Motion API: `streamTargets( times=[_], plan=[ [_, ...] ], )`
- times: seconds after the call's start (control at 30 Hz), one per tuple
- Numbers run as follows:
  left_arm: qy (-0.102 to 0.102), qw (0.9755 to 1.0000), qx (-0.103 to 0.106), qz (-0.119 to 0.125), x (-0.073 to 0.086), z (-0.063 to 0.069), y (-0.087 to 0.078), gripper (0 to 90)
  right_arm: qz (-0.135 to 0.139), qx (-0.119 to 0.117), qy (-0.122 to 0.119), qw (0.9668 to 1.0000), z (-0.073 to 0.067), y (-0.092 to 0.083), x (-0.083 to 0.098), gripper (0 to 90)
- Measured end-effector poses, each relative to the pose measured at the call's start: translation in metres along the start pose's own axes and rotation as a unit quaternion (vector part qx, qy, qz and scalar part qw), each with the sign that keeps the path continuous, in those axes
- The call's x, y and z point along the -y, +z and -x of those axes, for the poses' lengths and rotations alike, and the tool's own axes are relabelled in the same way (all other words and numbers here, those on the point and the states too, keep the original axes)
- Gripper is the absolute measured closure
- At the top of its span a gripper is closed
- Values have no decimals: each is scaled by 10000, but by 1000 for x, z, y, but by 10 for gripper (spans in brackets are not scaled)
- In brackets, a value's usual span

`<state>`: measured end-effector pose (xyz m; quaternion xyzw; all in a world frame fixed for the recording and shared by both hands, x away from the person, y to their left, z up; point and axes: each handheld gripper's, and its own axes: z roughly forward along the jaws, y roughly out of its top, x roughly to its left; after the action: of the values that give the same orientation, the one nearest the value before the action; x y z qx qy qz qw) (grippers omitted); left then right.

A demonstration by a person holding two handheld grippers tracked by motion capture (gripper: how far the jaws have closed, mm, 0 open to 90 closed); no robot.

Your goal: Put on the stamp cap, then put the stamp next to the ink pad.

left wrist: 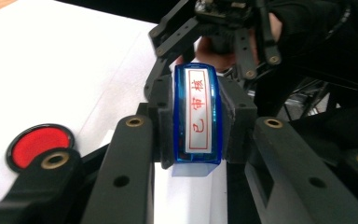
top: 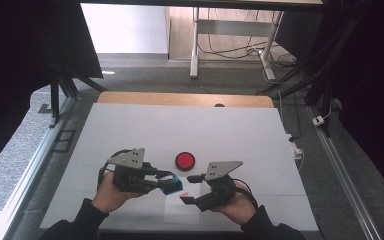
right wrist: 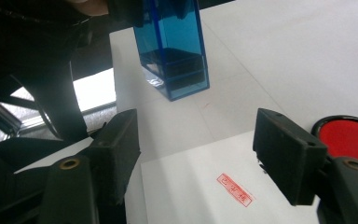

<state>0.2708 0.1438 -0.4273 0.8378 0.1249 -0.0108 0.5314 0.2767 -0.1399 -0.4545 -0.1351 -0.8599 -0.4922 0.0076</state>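
The left gripper (left wrist: 198,121) is clamped on one translucent blue plastic stamp (left wrist: 197,114), whose white label carries three red Chinese characters, 已审核, in a red frame. The right gripper (right wrist: 200,154) stands open with nothing between its jaws. Under it lies one white paper sheet (right wrist: 191,186) bearing one red rectangular imprint (right wrist: 234,189), too small to read. The stamp hangs just left of the sheet; one round red ink pad (top: 185,160) sits just beyond it.
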Motion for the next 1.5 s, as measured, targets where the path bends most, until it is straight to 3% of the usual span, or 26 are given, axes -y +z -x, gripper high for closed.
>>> streamTargets(
  times=[0.43,1.1,1.3,1.5],
  plan=[
    [72,9993,-319,-204,-2,3,-1,704,-125,649,18,9978,-6,-19,7,188],
    [-16,9968,-728,-318,-1,-2,-13,703,-306,1234,385,9911,-5,-42,23,20],
    [-98,9948,-950,-352,1,-6,-18,703,-260,1505,453,9872,-5,-56,32,0],
    [-223,9922,-1173,-367,4,-11,-25,703,-213,1878,582,9802,-5,-71,41,0]
  ],
)
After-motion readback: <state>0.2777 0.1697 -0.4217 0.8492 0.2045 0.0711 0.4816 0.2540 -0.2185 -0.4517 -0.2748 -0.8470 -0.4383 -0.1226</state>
